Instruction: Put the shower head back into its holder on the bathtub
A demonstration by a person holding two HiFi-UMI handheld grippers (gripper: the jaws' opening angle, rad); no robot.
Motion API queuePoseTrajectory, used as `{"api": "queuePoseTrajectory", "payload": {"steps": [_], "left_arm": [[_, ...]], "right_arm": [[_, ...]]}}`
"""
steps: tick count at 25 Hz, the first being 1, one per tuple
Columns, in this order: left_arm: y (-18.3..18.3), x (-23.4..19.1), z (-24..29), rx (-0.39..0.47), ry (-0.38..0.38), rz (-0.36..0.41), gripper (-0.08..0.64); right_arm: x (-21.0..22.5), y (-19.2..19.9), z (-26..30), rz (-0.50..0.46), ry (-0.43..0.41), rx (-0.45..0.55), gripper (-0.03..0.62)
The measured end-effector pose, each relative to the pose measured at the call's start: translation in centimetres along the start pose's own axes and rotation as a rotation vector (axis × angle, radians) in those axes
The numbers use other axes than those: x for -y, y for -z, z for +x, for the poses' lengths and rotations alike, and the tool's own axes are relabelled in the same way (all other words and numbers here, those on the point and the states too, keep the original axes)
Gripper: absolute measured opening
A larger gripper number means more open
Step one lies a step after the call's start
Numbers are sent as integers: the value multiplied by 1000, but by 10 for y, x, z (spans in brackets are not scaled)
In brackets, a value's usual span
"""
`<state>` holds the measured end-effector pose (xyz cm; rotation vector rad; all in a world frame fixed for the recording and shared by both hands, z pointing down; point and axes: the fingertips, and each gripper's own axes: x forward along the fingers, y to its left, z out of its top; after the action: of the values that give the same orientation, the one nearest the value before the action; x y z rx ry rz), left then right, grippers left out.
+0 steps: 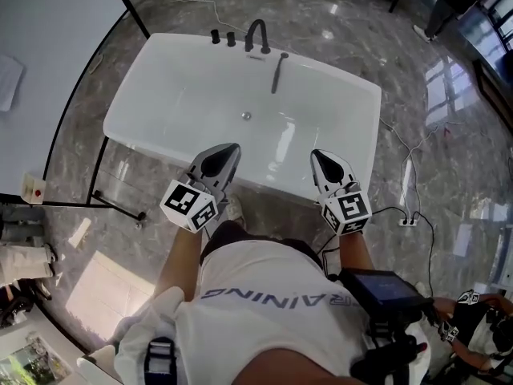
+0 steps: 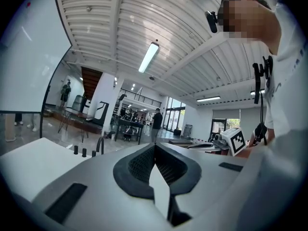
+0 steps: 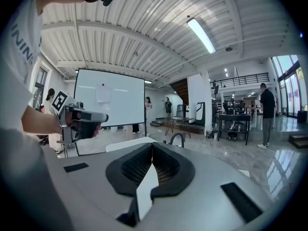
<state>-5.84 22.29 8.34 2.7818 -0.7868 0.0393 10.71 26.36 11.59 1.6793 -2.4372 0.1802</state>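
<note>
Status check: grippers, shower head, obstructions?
Left gripper and right gripper both shut, empty, above white bathtub's near rim. Slim black shower head lies at far end beside black arched faucet, untouched. No obstruction seen between.

I hold my grey two-jaw left tool (image 1: 231, 151) and grey two-jaw right tool (image 1: 317, 157) out side by side, jaws together, empty.

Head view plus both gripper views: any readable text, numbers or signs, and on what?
"RAINING": on the white shirt, upside down in the head view.
Same print in the right gripper view: cut off at the edge, only a few letters.
Marker cubes: square codes only, no letters.
Sheet on the whiteboard: too small to read.
</note>
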Motion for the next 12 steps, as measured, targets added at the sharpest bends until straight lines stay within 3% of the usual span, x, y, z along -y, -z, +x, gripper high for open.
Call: {"api": "queuePoseTrajectory", "payload": {"steps": [12], "left_arm": [[-14,-147,16,-38,89,-20,17]], "right_arm": [[-22,-29,139,2,73,-40,11]]}}
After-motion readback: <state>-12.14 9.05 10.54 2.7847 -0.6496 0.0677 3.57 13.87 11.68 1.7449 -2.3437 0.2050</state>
